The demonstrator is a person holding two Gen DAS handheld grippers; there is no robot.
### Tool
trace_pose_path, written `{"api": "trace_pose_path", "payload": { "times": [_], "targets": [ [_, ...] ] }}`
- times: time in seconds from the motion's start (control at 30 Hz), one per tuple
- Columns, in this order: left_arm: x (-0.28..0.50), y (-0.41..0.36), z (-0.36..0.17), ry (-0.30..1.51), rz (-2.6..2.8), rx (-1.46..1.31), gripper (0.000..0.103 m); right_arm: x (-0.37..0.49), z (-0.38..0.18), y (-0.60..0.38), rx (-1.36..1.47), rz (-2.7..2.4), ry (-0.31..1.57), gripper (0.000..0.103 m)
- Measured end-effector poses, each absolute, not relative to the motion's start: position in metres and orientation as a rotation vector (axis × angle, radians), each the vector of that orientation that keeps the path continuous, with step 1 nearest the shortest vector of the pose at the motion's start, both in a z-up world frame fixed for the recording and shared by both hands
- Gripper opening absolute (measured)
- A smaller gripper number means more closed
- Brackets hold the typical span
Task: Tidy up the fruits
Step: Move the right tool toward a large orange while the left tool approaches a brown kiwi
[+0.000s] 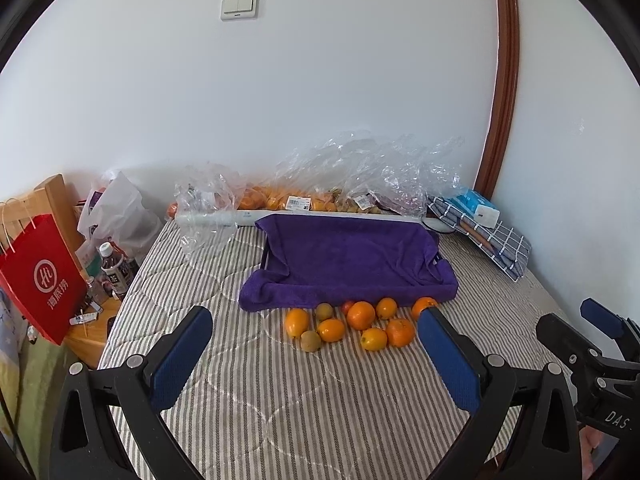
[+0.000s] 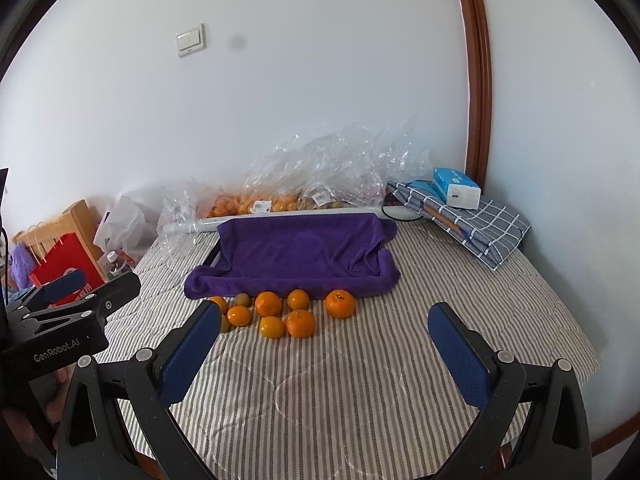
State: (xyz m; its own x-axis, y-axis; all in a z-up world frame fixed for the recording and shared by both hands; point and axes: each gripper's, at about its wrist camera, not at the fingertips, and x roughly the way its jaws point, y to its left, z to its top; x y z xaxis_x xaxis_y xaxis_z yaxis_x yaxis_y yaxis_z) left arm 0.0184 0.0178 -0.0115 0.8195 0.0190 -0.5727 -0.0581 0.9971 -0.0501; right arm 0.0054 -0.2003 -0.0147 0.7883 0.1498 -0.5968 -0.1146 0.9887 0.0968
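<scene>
Several oranges (image 1: 361,315) and a few small brownish fruits (image 1: 311,341) lie in a cluster on the striped bedcover (image 1: 280,396), just in front of a tray draped with a purple towel (image 1: 352,258). The same oranges (image 2: 268,304) and towel-covered tray (image 2: 296,252) show in the right wrist view. My left gripper (image 1: 316,322) is open and empty, hovering short of the fruit cluster. My right gripper (image 2: 326,316) is open and empty, to the right of the left one. The right gripper also shows at the edge of the left wrist view (image 1: 592,336).
Clear plastic bags of oranges (image 1: 280,200) lie against the wall behind the tray. A folded checked cloth with a tissue box (image 1: 478,208) sits at the back right. A red paper bag (image 1: 40,280), bottles (image 1: 114,268) and a wooden stand are off the bed's left edge.
</scene>
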Motion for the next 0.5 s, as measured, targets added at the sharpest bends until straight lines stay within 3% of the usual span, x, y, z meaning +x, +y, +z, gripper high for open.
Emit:
{"api": "trace_pose_path", "payload": {
  "times": [0.27,0.4,0.5],
  "targets": [
    [0.044,0.029,-0.042,0.604,0.058,-0.065,0.103,0.040,-0.055,-0.199,0.022,0.127,0.674,0.102],
    [0.063,0.033,-0.063,0.670,0.012,-0.082,0.095,0.061,-0.076,-0.204,0.041,0.115,0.702,0.102],
    [0.072,0.036,-0.077,0.678,0.022,-0.074,0.094,0.076,-0.091,-0.207,0.050,0.097,0.724,0.102]
  ]
}}
